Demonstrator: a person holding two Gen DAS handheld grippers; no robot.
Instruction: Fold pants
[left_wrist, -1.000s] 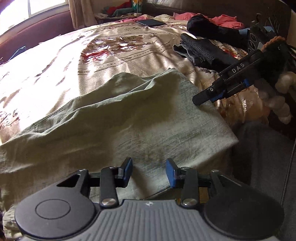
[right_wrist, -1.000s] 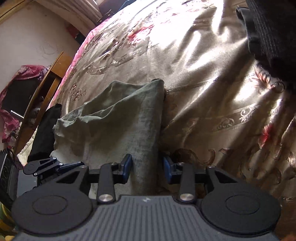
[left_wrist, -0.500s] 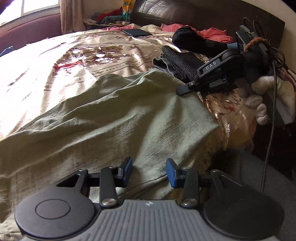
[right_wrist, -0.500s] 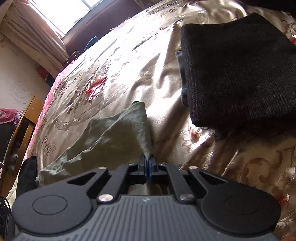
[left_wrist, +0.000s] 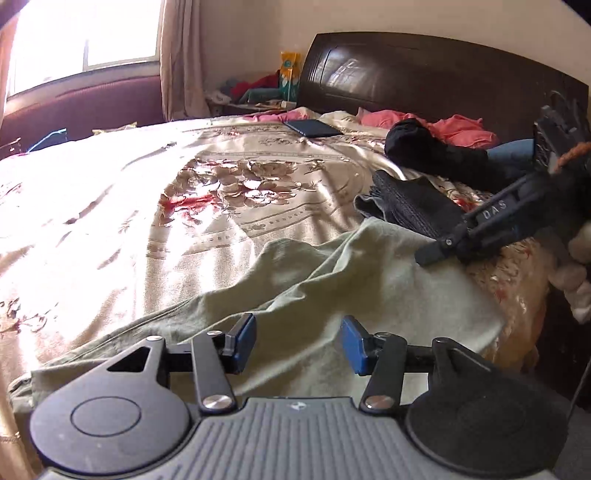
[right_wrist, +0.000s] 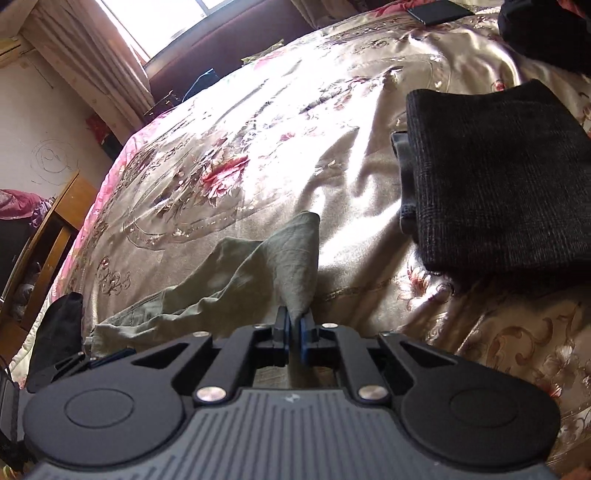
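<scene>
Beside green pants (right_wrist: 258, 273), folded black cloth (right_wrist: 498, 177)

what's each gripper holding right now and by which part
Right gripper pinches the green pants at a corner of the cloth. Left gripper, opening, holds nothing.

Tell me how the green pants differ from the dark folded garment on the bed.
The green pants are pale olive, rumpled and spread out, one corner pinched in the right gripper. The dark folded garment is near black, a neat flat rectangle, untouched. Both lie on the floral bedspread.
</scene>
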